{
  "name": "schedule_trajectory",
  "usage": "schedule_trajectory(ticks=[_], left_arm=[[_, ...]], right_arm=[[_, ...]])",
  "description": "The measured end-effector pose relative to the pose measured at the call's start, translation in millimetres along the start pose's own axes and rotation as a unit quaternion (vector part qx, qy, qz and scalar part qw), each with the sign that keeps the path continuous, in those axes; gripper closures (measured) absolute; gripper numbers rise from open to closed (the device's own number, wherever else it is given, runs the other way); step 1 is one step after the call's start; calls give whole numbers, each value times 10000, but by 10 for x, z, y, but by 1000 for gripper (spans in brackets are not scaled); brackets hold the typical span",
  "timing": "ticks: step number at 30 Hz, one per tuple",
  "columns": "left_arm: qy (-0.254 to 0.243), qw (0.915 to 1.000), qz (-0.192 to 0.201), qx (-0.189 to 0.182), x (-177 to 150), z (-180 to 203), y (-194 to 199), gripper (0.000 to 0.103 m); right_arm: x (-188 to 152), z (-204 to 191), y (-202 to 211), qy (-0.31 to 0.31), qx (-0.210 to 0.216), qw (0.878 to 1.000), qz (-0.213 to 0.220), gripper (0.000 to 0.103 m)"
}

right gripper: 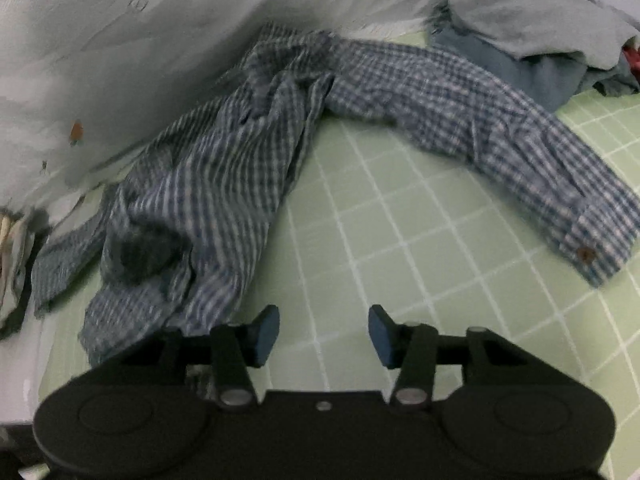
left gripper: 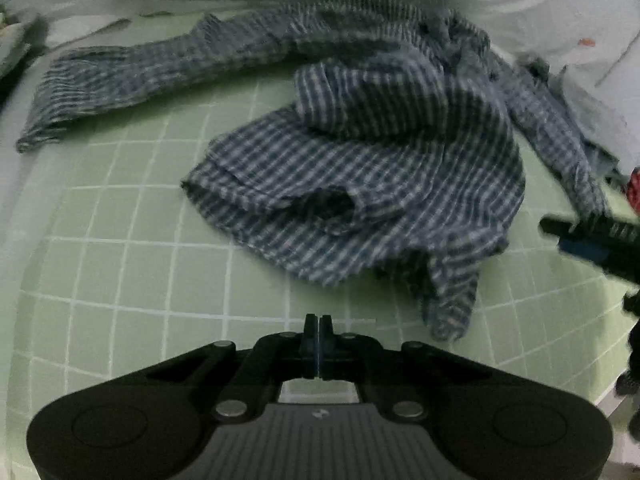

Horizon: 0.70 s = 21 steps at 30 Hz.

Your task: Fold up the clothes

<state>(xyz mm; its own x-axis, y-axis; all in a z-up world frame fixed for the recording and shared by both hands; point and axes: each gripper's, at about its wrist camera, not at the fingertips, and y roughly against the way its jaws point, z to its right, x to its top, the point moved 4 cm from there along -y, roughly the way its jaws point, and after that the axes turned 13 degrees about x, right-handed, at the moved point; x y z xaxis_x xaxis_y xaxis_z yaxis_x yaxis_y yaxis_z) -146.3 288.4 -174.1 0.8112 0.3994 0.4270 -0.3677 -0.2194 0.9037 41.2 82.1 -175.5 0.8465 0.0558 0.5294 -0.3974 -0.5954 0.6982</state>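
Note:
A blue-and-white checked shirt (left gripper: 360,168) lies crumpled on the green grid mat (left gripper: 120,260). One sleeve (left gripper: 120,68) stretches out to the left in the left wrist view. In the right wrist view the shirt's body (right gripper: 208,184) is bunched at the left, and a sleeve runs right to a cuff with a brown button (right gripper: 586,254). My left gripper (left gripper: 319,324) is shut with nothing in it, over bare mat just short of the shirt's hem. My right gripper (right gripper: 324,320) stands open over bare mat beside the shirt's edge, nothing between its pads. One of its fingers (left gripper: 580,246) shows at the right edge.
A pile of pale blue and grey clothes (right gripper: 540,40) sits at the back right, with something red (left gripper: 634,192) beside it. White cloth (right gripper: 120,60) rises behind the mat. More cloth (right gripper: 16,264) lies at the mat's left edge.

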Motion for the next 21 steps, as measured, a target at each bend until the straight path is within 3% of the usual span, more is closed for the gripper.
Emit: schedule_trajectory(ticks=[1, 2, 5, 6, 11, 21], left_arm=[[-4, 9999, 107, 54, 17, -2, 43, 99], [-26, 9997, 216, 124, 38, 7, 83, 91], [-247, 9980, 419, 403, 147, 81, 122, 49], [-327, 9971, 496, 466, 183, 103, 136, 43], [-584, 9938, 834, 437, 398, 244, 162, 33], [-412, 9956, 832, 88, 737, 337, 5, 35]], right_arm=[[-25, -13, -1, 60, -42, 10000, -31, 46], [-47, -27, -4, 120, -87, 9999, -58, 34], [-26, -49, -20, 305, -261, 9992, -39, 7], [-10, -49, -24, 375, -299, 9988, -28, 0], [57, -16, -98, 458, -380, 9981, -141, 0], [102, 180, -192, 123, -494, 9984, -244, 0]])
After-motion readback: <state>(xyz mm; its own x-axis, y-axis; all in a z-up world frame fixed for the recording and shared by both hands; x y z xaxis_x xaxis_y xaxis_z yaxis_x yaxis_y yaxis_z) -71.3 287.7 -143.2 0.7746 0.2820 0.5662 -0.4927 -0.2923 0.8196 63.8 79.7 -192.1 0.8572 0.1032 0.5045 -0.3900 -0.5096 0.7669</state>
